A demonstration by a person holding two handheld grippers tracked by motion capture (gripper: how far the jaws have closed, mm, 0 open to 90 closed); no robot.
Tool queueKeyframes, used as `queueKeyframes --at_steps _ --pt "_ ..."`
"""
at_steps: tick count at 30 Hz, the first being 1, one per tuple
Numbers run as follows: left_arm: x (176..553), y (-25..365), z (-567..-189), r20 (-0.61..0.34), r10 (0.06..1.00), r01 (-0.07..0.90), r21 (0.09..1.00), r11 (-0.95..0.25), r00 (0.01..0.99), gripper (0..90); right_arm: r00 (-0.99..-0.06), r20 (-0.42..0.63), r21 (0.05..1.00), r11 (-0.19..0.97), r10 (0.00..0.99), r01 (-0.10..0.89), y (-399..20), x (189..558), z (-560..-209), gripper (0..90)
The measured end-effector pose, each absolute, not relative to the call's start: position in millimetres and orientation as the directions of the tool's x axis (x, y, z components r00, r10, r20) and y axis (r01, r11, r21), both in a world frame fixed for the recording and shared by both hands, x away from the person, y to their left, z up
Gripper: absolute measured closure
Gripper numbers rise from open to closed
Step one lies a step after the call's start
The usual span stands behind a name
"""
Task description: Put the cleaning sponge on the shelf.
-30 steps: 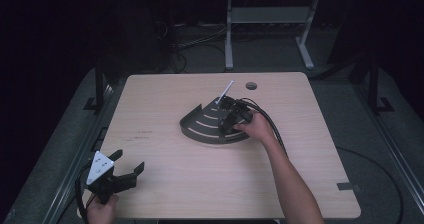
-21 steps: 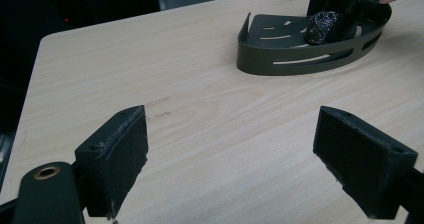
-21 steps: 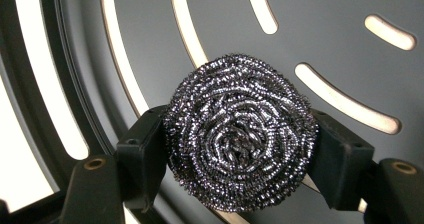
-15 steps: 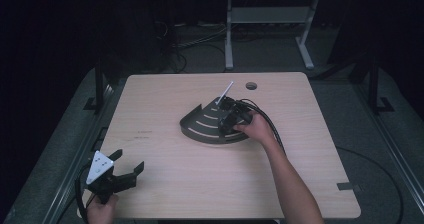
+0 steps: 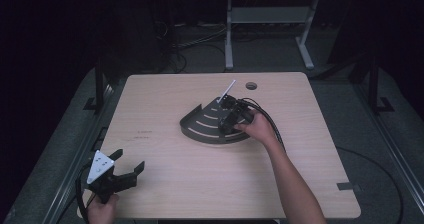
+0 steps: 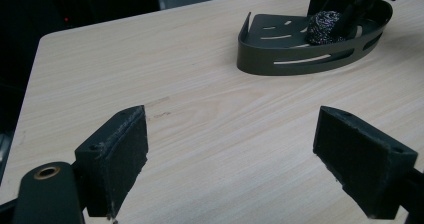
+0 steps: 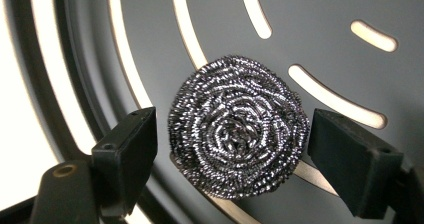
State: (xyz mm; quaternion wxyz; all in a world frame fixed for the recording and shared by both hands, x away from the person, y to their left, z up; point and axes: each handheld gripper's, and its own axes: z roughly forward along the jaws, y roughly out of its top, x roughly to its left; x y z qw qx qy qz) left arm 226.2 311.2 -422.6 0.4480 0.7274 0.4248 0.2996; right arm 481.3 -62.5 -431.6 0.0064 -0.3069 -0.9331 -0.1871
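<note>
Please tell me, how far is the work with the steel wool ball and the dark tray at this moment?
Done: the steel scourer lies inside the slotted dark tray. In hand: the right gripper is down in the tray, its open jaws standing either side of the scourer with small gaps, not pressing it. Whether it is arriving or letting go cannot be told. Left: the left gripper waits open at the table's near corner, holding nothing.

Round steel scourer (image 7: 237, 129) lies in slotted dark tray (image 5: 200, 129).
</note>
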Motion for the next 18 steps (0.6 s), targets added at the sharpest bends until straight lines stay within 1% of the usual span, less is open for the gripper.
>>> queueKeyframes --at_steps 6,9,18 --pt "226.2 309.6 -423.0 0.064 0.883 0.346 0.905 -0.248 0.465 13.7 -0.817 0.088 0.38 0.739 0.57 0.556 -66.9 475.3 -416.5 18.9" --pt "226.6 307.5 -423.2 0.069 0.881 0.347 0.903 -0.255 0.469 13.7 -0.817 0.094 0.401 0.73 0.569 0.554 -69.6 472.5 -409.8 18.9" --pt "225.9 307.9 -424.2 0.068 0.88 0.351 0.9 -0.257 0.47 13.8 -0.823 0.073 0.404 0.738 0.563 0.541 -76.4 463.0 -401.4 18.6"
